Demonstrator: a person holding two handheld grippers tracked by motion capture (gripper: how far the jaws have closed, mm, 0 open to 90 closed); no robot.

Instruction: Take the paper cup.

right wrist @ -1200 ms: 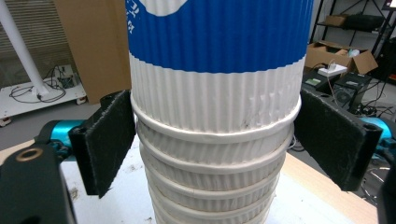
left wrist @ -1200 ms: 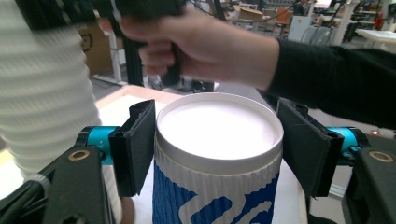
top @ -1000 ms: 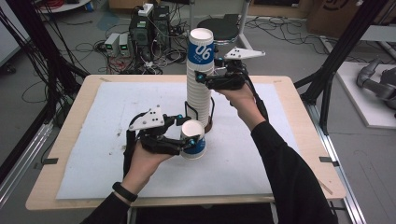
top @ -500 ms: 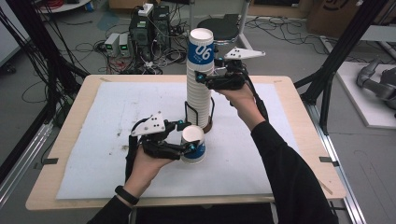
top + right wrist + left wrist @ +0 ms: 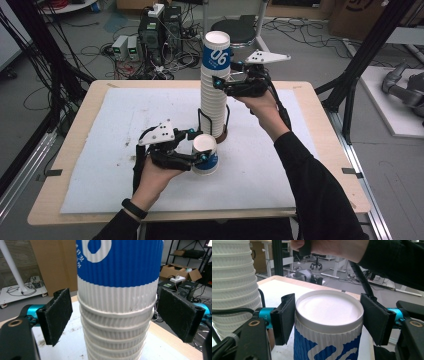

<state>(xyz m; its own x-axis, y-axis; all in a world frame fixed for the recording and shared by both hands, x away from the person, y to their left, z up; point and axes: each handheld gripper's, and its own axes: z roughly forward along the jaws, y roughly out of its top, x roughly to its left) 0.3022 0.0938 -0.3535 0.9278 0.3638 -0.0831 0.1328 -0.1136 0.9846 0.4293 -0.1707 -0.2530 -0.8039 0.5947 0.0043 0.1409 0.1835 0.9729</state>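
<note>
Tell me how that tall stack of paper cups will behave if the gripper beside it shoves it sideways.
The stack of paper cups is tall and narrow, so a push near the top, where the right hand-held gripper sits, would probably tip it. A wire holder rings only its bottom, so that helps little. Being ribbed paper, it likely feels light and dents under a hard squeeze.

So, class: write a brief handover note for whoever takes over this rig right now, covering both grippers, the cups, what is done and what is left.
Left gripper: shut on the single cup, which is upright on the white mat beside the stack's holder.
Right gripper: open, its pads on either side of the tall cup stack just under the blue top cup, not touching.
Done: one cup is off the stack.
Left, probably: grip and lift off the top cup.
</note>
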